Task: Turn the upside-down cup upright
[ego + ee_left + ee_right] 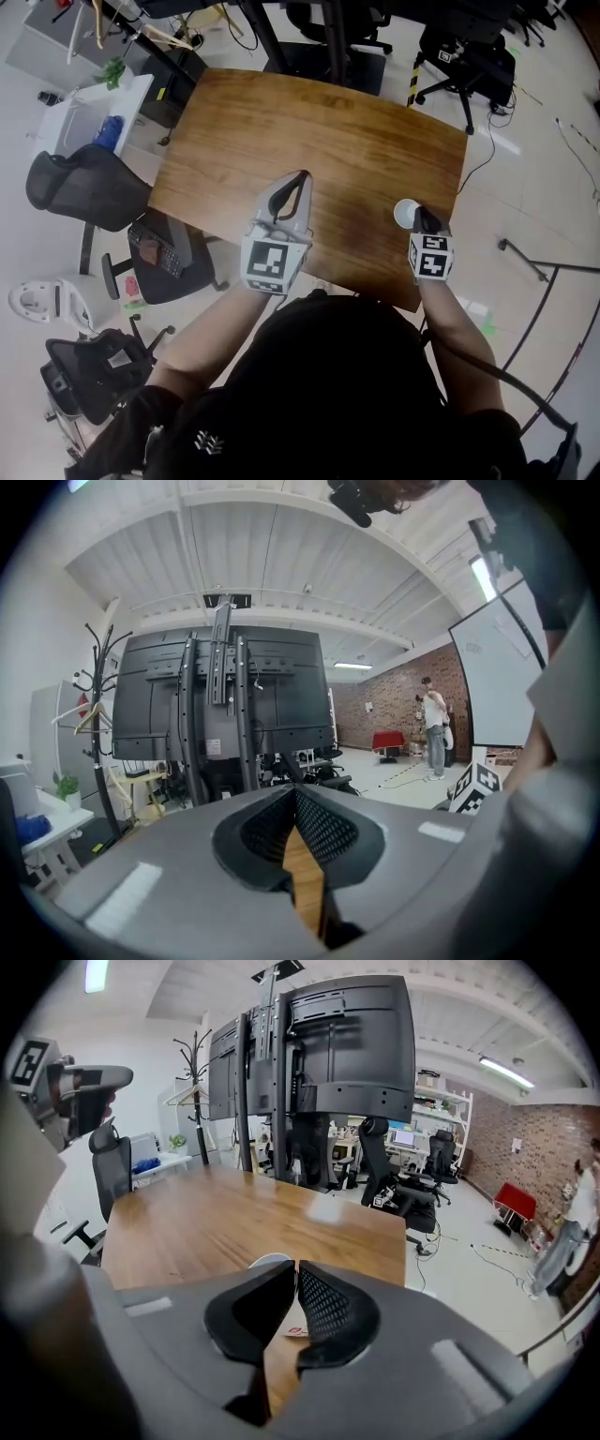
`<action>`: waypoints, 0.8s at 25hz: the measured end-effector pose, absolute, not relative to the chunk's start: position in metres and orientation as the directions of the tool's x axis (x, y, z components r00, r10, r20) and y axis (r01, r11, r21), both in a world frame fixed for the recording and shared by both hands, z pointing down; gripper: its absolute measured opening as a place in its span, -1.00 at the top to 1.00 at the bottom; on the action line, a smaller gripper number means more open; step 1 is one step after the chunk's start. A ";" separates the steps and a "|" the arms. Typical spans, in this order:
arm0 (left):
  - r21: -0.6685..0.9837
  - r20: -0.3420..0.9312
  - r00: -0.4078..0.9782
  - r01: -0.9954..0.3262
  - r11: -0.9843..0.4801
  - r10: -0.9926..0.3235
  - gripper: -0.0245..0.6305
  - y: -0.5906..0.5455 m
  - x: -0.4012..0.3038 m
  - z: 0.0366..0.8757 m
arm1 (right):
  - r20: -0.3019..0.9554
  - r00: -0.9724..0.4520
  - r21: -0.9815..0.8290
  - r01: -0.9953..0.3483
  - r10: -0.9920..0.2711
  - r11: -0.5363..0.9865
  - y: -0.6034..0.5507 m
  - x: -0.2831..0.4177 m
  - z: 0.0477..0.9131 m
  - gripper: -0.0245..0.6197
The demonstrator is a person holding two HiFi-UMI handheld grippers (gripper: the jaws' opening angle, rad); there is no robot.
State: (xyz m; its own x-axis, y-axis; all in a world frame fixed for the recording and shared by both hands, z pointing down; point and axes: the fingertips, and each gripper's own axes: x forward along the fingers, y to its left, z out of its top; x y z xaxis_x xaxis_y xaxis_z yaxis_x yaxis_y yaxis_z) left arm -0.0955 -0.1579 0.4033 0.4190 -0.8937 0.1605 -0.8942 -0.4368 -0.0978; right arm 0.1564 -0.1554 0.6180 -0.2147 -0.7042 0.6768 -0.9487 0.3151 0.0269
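Clamping the cup wall, the right gripper fingers nearly meet.

A brown rectangular wooden table stood on a pale glossy floor. A black mesh office chair sat at nine o'clock, another black swivel chair at one. Large black screens on stands rose at twelve o'clock under a white ribbed ceiling. A red brick wall lay at three.
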 end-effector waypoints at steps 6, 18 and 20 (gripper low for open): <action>-0.099 0.171 0.402 -0.901 -0.422 -0.899 0.93 -0.158 -0.101 0.404 | 0.681 -0.311 0.005 -0.903 -0.663 0.429 -0.147 0.113 0.625 0.85; -0.120 0.180 0.315 -0.933 -0.339 -0.932 0.93 -0.151 -0.141 0.399 | 0.689 -0.361 -0.024 -0.878 -0.628 0.478 -0.147 0.081 0.647 0.83; -0.118 0.178 0.313 -0.934 -0.336 -0.933 0.93 -0.150 -0.141 0.399 | 0.680 -0.378 -0.046 -0.877 -0.629 0.479 -0.148 0.081 0.645 0.83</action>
State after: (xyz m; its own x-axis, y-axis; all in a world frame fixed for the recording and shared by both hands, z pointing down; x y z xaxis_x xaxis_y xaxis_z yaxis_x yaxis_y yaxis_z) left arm -0.1412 -0.1505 0.3990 0.3128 -0.9330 0.1782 -0.9344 -0.3359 -0.1184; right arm 0.0807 -0.1476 0.6455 -0.3784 -0.6286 0.6795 -0.8769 0.4785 -0.0457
